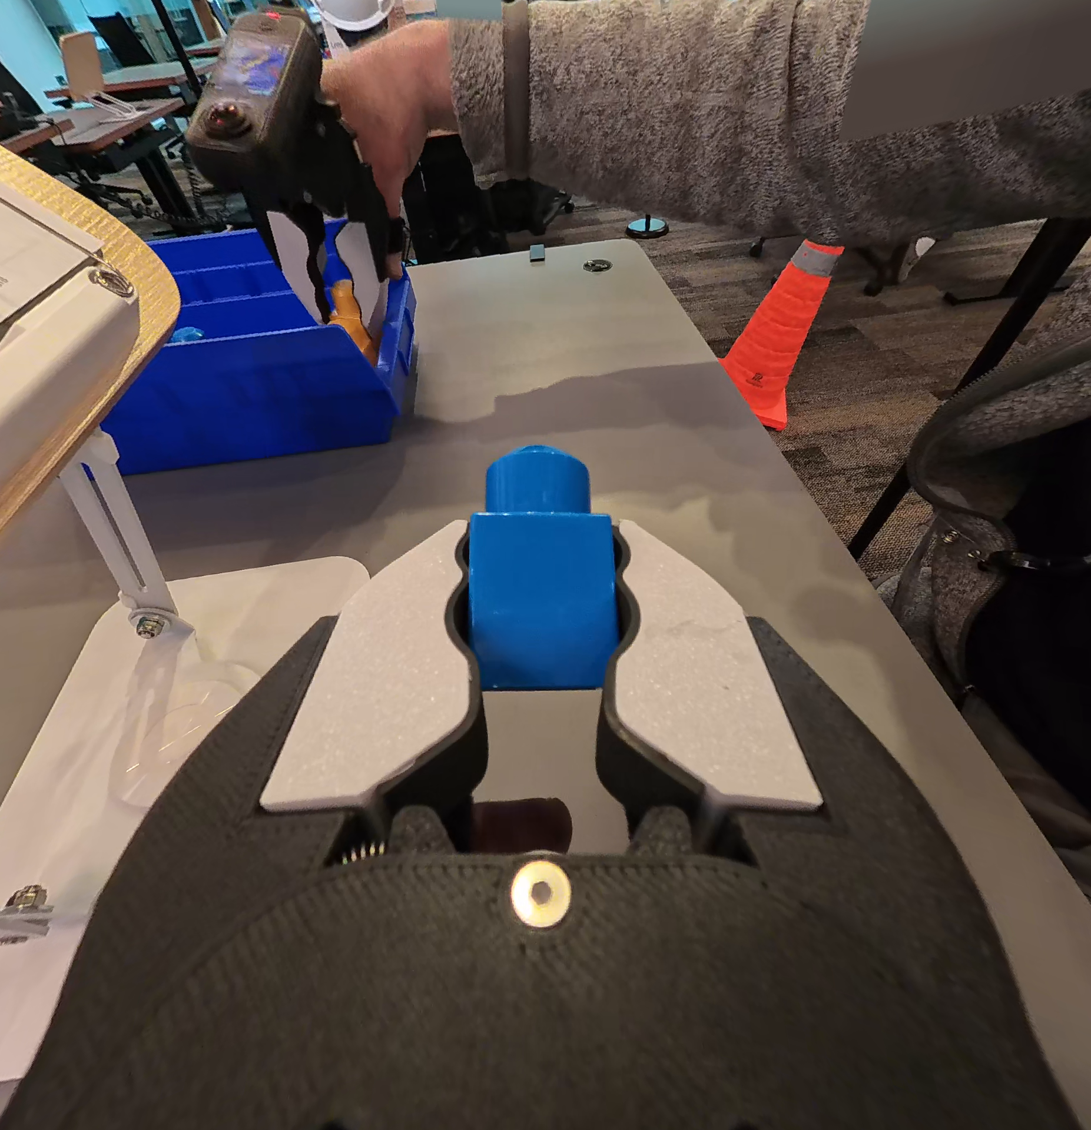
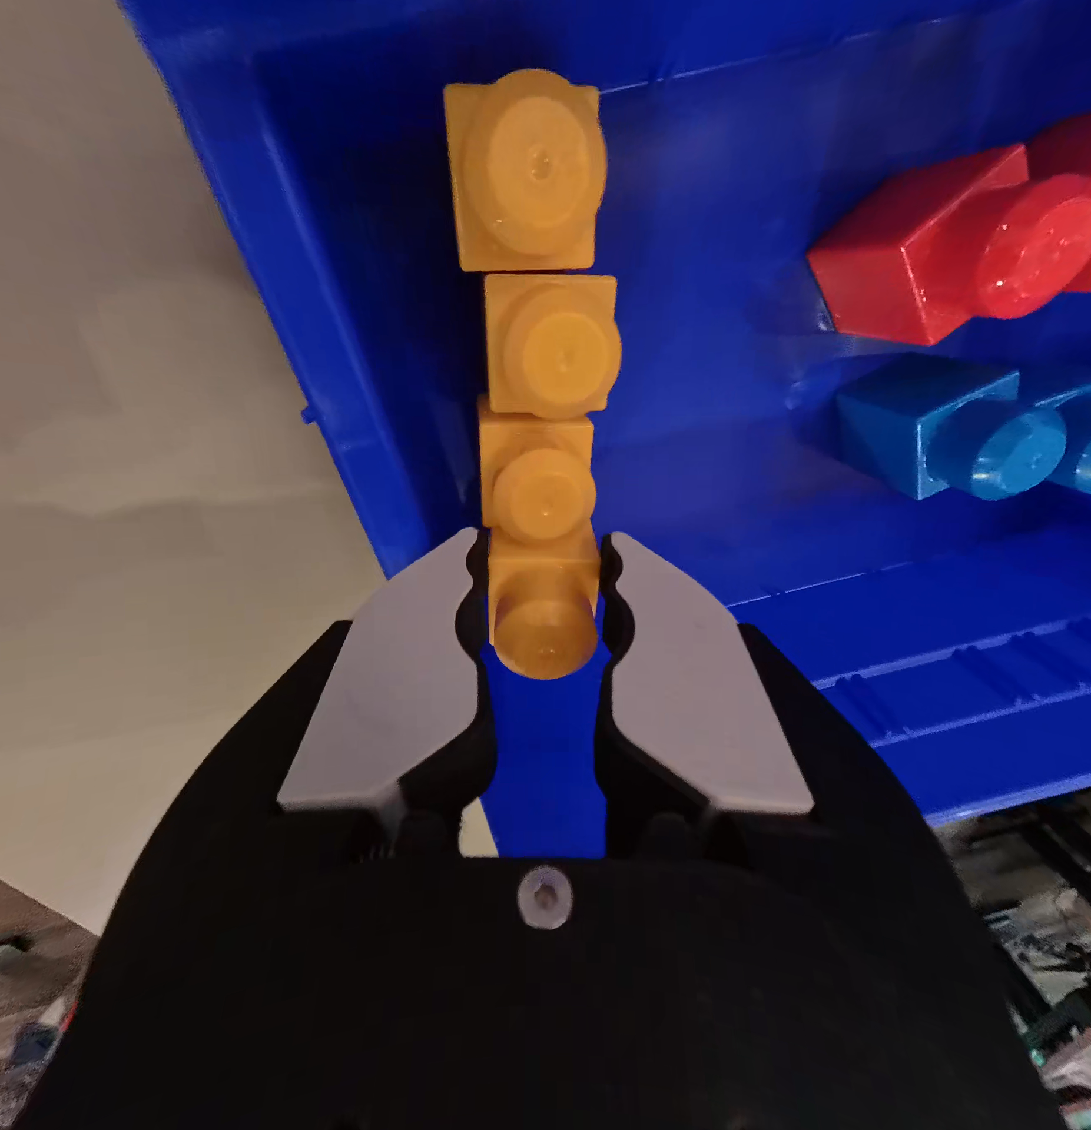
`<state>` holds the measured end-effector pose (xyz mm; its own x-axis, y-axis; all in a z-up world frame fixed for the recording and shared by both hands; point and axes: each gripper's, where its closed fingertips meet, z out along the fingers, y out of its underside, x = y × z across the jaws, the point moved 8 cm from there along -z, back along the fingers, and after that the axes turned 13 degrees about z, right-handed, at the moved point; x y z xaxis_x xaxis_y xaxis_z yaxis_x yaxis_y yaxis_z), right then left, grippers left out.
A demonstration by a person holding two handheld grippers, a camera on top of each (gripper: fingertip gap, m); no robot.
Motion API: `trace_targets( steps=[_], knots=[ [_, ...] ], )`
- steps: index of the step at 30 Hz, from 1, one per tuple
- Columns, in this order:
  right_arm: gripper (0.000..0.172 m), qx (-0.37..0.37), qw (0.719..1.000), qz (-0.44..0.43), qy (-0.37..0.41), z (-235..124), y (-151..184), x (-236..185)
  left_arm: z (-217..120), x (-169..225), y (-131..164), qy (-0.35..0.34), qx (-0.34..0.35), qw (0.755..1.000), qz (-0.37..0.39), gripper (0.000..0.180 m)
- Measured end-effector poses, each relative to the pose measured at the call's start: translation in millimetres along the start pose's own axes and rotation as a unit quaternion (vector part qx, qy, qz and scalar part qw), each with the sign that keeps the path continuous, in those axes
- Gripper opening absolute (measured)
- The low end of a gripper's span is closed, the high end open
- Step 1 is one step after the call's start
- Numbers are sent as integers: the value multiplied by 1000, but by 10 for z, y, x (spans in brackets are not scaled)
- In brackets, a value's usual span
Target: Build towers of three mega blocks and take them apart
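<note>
Right wrist view looks straight down into a blue plastic storage bin (image 2: 744, 642), where the right gripper (image 2: 543, 602) is closed on a single-stud orange plastic mega block (image 2: 540, 611); both dark pads press its side walls and its round stud points back up at the camera. Three more orange blocks (image 2: 546, 342) stand in a row just beyond it toward the far end of that compartment, studs up as well, the nearest touching or nearly touching the gripped one. In the next compartments to the right lie red blocks (image 2: 922, 263) and blue blocks (image 2: 934, 434). Left wrist view shows the left gripper (image 1: 541, 602) clamped on a blue plastic single-stud block (image 1: 541, 602), held level over the grey tabletop (image 1: 592, 342) with its long axis running straight ahead, along the fingers, and the stud (image 1: 538, 480) jutting out past the fingertips away from the camera. The bin sits at the far left of the table from there, with the right gripper reaching down into it from a hand in a grey fleece sleeve (image 1: 714, 110). An orange traffic cone (image 1: 775, 330) stands on the carpet beyond the table's right edge. The mating likely turns on the two axes: the orange block's is vertical, the blue one's horizontal, so one must swing round before stud meets hollow base.
</note>
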<state>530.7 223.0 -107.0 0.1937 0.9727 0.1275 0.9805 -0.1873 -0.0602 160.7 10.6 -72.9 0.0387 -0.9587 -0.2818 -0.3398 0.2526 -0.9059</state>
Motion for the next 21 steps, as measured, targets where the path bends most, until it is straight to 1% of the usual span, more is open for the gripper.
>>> trace_targets(
  steps=[2,3,4,5,6,9,11,12,14,16,17,19,21],
  knots=[
    [38,-15,1000,6,10,8,3,14,1,0,1,1,0,1000,-1,41],
    [42,-8,1000,7,11,-13,-8,9,2,0,3,1,0,1000,-1,41],
    [50,2,1000,11,16,-48,-20,16,2,-1,4,0,0,1000,-1,41],
    [61,10,999,16,29,-91,-26,30,3,-2,5,0,0,1000,-1,41],
    [64,19,999,18,36,-138,-26,30,4,-4,5,0,0,1000,-2,41],
    [65,42,996,25,76,-359,-26,-12,-2,-10,-5,-6,3,1000,0,41],
    [56,101,991,34,82,-592,-115,-158,-12,-21,-18,-22,2,1000,5,41],
    [58,137,987,40,75,-710,-190,-271,-14,-26,-25,-31,-1,999,9,41],
    [58,228,972,43,48,-922,-408,-565,-11,-32,-46,-49,-8,999,20,41],
    [58,292,955,42,0,-1037,-664,-921,-2,-33,-70,-71,-18,997,34,41],
    [55,320,946,39,-21,-1064,-801,-1109,2,-33,-83,-87,-25,995,45,41],
    [51,378,920,45,-91,-1080,-1075,-1453,18,-30,-97,-123,-60,987,79,41],
    [47,431,885,59,-166,-1053,-1330,-1709,52,-3,-118,-150,-89,978,116,41]
  ],
)
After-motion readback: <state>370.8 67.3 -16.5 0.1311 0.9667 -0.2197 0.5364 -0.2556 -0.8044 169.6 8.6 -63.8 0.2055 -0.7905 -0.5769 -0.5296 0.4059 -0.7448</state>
